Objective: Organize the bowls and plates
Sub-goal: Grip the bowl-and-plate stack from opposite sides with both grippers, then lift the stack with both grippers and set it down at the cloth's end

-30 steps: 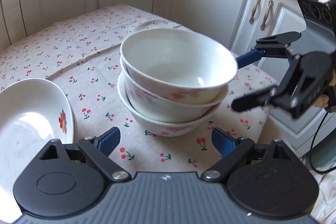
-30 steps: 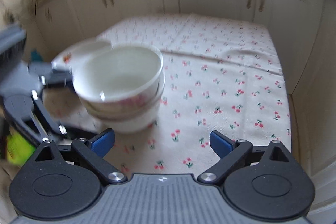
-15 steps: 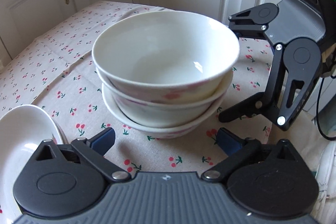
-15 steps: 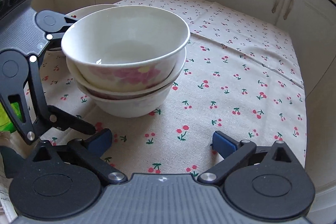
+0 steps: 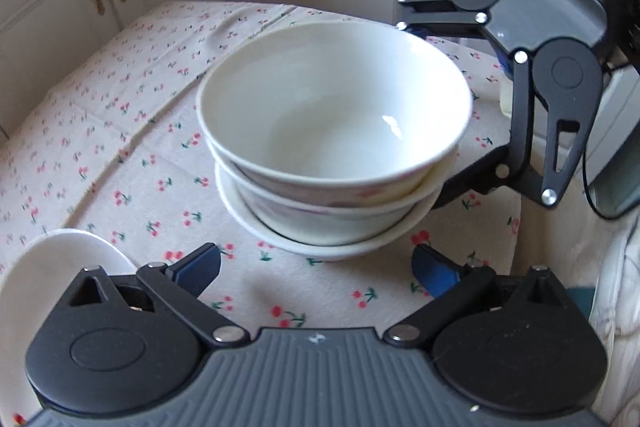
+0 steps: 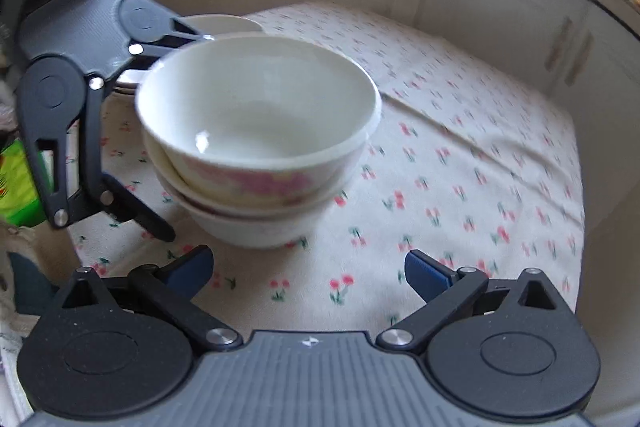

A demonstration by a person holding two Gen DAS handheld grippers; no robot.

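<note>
Ahead of left hand-held gripper (image 5: 316, 267): bowl stack (image 5: 332, 147).

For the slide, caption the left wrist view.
Open left gripper faces three nested white bowls on a cherry-print tablecloth; open right gripper flanks them; plate alongside.

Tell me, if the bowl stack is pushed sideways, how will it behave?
The bowl stack looks glazed and rigid, probably fragile. The top bowl sits slightly askew, so it may shift or rattle. The tablecloth might wrinkle instead of letting it slide.
</note>
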